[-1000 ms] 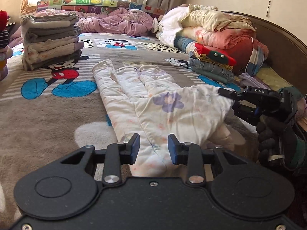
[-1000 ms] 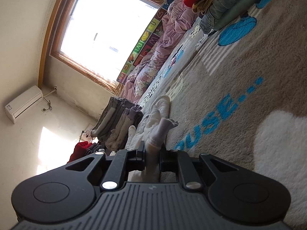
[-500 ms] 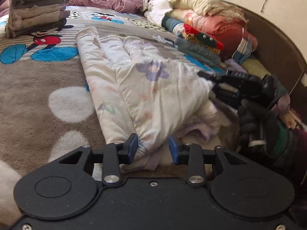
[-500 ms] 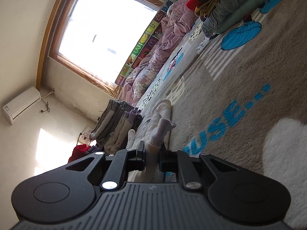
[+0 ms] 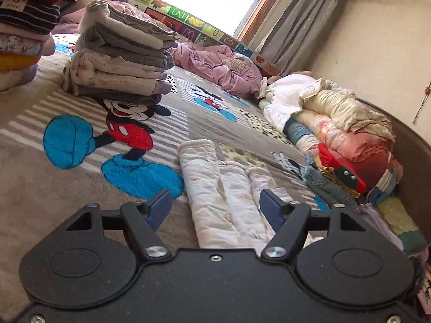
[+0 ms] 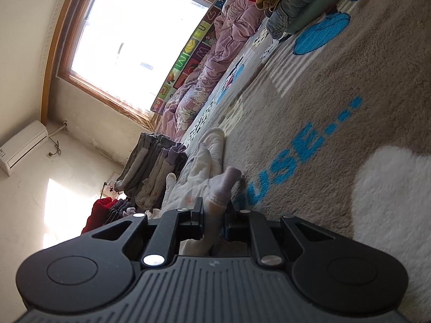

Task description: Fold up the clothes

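Note:
A white floral garment (image 5: 215,188) lies lengthwise on the Mickey Mouse blanket (image 5: 54,196), its long folded parts pointing away from me. My left gripper (image 5: 215,204) is open wide, its blue-padded fingers astride the garment's near part, holding nothing. In the right wrist view the same garment (image 6: 199,172) lies on the blanket. My right gripper (image 6: 214,215) is shut on a lilac-edged fold of it (image 6: 223,188), low at the blanket.
A stack of folded grey and cream clothes (image 5: 121,62) stands at the back left, with another stack (image 5: 24,27) at the far left. A purple quilt (image 5: 218,67) lies by the window. A heap of unfolded clothes and bedding (image 5: 336,140) lines the right side.
My left gripper has opened wider and moved along the garment toward its far parts, tilting up to face the stacks. My right gripper stays shut on the fold, nearly still.

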The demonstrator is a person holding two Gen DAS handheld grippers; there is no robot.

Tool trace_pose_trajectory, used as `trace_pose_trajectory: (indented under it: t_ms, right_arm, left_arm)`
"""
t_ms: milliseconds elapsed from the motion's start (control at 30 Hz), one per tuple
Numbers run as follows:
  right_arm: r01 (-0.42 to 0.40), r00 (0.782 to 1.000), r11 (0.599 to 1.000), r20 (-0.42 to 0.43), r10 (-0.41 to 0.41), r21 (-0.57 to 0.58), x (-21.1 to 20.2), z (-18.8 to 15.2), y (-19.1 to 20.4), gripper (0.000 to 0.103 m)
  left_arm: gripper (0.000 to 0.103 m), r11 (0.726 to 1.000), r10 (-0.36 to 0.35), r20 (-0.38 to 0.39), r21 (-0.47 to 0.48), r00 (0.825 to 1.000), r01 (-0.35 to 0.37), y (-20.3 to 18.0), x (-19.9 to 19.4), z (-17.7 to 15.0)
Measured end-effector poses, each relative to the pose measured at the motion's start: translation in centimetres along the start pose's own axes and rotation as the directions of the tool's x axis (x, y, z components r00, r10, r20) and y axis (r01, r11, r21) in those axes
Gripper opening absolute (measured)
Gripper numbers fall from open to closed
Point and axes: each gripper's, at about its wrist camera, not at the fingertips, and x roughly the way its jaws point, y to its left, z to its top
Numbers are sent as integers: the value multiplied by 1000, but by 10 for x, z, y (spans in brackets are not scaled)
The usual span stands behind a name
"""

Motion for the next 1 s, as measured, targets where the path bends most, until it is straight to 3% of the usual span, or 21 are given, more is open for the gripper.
trace_pose_trajectory:
  t_ms: [33,100,233,400,467,500,567,633,667,733,767,800,833,933,1000]
  right_arm:
    - [2,1000,1000,-2,-2,1,1,0,0,16]
    - [7,1000,1000,-6,-7,-3,3,-1,-1,16]
    - [12,1000,1000,-15,-12,-17,4,-3,-1,16]
    - [15,1000,999,-27,-16,-34,5,-4,-1,15]
    - [14,999,999,-30,-15,-38,5,-4,-1,15]
    - [14,999,999,-32,-15,-37,6,-4,-1,15]
    - [14,999,999,-38,-15,-37,7,-3,-2,14]
    - [14,999,999,-44,-16,-42,8,-2,-3,13]
    - [14,999,999,-45,-16,-44,9,-2,-3,13]
    - [15,999,999,-46,-17,-45,10,-2,-3,13]
    - [15,999,999,-44,-17,-44,10,-2,-3,13]
    - [16,999,999,-41,-18,-43,9,-2,-3,13]
    - [17,999,999,-37,-19,-42,9,-3,-3,13]
    - [7,1000,999,-17,-8,-38,5,-3,-2,16]
    - [2,1000,999,-1,-2,-46,2,-2,1,16]
  left_arm:
    - [67,998,37,9,50,999,-37,-3,12,6]
    - [51,989,82,0,125,997,-82,-6,37,17]
    - [34,970,116,-36,221,993,-106,-7,93,34]
    - [34,927,113,-115,370,987,-63,-13,154,43]
    - [34,888,149,-215,458,965,-35,-15,179,28]
    - [34,868,151,-203,495,968,-31,-17,180,23]
    - [34,875,162,-227,483,960,-33,-18,178,29]
    - [34,846,170,-203,532,964,-38,-27,174,31]
    - [34,848,147,-173,529,974,-34,-28,170,32]
    - [34,868,136,-181,495,974,-30,-27,171,33]
    - [34,858,159,-212,512,964,-29,-27,176,26]
    - [34,831,177,-212,555,961,-30,-31,180,16]
    - [34,821,187,-198,569,962,-43,-36,181,14]
    - [37,867,121,-187,498,975,-12,-38,162,27]
    - [43,883,103,-166,469,981,-13,-38,139,30]
